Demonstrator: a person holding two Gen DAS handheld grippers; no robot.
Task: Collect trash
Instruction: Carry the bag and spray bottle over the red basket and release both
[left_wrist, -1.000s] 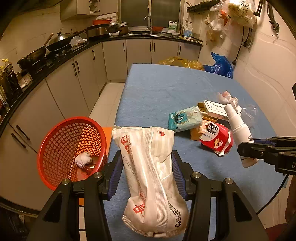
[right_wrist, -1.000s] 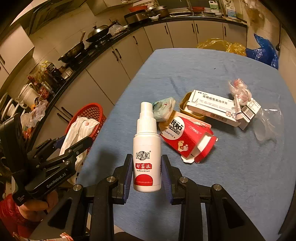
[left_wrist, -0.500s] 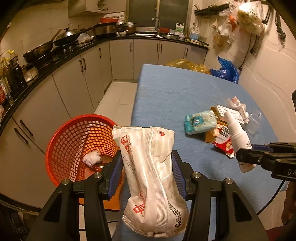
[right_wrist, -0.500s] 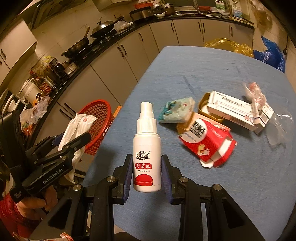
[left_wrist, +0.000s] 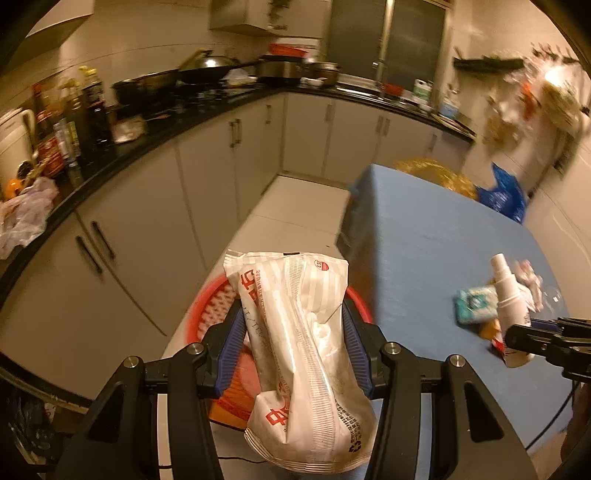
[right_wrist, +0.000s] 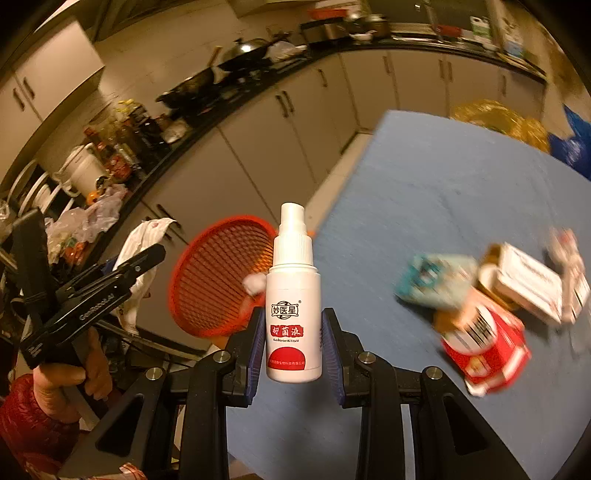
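Observation:
My left gripper (left_wrist: 293, 325) is shut on a crumpled white plastic bag with red print (left_wrist: 299, 332), held over the red mesh basket (left_wrist: 207, 314) on the floor beside the table. The right wrist view shows that bag (right_wrist: 142, 251) and the left gripper (right_wrist: 155, 254) to the left of the basket (right_wrist: 218, 280). My right gripper (right_wrist: 293, 332) is shut on a white spray bottle with a red label (right_wrist: 293, 314), upright above the blue table's left edge. A white wad (right_wrist: 253, 284) lies inside the basket.
On the blue table (right_wrist: 443, 192) lie a teal wipes pack (right_wrist: 436, 280), a red carton (right_wrist: 484, 347) and a white box (right_wrist: 528, 280). White cabinets (left_wrist: 155, 221) under a black counter line the left. Yellow (left_wrist: 439, 173) and blue (left_wrist: 502, 192) bags sit past the table.
Both grippers swung left off the table toward the basket, keeping their loads. The bag now hangs over the basket; the table trash slid to the right in both views.

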